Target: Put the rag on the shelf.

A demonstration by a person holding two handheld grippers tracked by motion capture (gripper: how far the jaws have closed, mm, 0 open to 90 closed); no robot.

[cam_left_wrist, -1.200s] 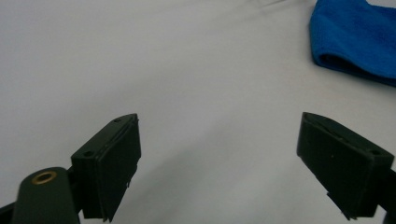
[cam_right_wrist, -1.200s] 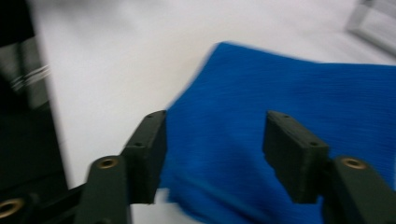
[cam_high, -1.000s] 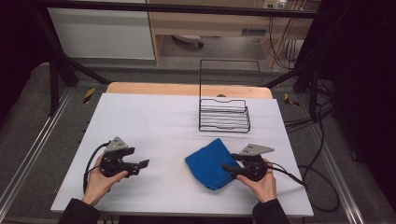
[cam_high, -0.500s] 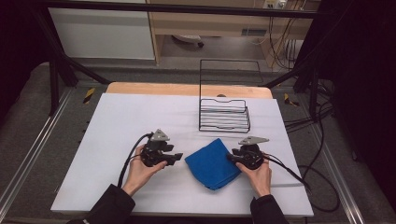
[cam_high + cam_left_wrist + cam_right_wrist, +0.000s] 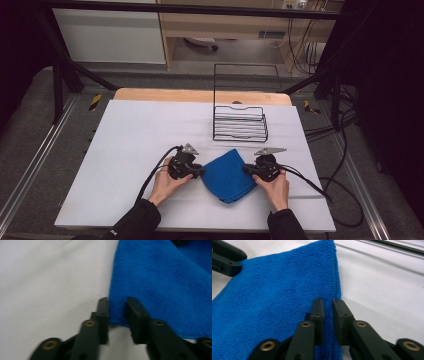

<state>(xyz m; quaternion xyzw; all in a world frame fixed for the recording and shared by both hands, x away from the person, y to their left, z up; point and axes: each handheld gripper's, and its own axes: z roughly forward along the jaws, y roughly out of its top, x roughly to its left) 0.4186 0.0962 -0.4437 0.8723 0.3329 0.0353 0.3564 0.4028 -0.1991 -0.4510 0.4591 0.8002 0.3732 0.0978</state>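
moved: left gripper (image 5: 199, 171) has come in from the far left of the table to the cloth's 9 o'clock corner since a second ago; right gripper (image 5: 246, 169) has nudged in to the 3 o'clock edge.
cloth: blue cloth (image 5: 229, 174), folded, lies flat on the white table (image 5: 125, 135), at 6 o'clock from the wire rack (image 5: 240, 123), near it but apart.
left state: jaws narrow but not closed, straddling the cloth's corner (image 5: 117, 312); fabric sits in the gap, no clamp visible.
right state: jaws narrow, a slit between them, set over the folded edge (image 5: 328, 315); can't confirm they pinch it.
risk 1: closing now may catch only the top layer, so the fold would open on lift.
risk 2: left bite is shallow, right at the corner; likely to slip out under pull.
risk 3: uneven lift would drag the cloth toward the rack.
hidden: layer count at both edges, and jaw tips against the table, hard to make out; left gripper view is blurred.
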